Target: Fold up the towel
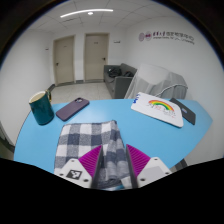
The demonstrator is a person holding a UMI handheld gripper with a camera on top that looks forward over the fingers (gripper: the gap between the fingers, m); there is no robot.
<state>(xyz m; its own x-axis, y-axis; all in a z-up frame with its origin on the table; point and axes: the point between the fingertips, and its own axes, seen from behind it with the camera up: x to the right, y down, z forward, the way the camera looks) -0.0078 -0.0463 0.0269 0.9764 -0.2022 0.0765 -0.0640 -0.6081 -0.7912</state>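
Item: my claw (110, 168), fingers clamped together on the plaid towel (85, 145), which lies on the blue table (30, 135). At ten o'clock: teal mug (41, 107), smartphone (72, 108). At two o'clock: rainbow card (160, 105).

Towel (95, 145): soft woven checked cloth, matt. Tabletop (40, 140): smooth blue, slight sheen. Mug (41, 108): glossy teal. Phone (72, 108): glossy dark. Card (158, 106): matt white paper.

Office-type rm, wall sign (167, 35), two doors (81, 57), blue table (115, 110), chair (151, 81)
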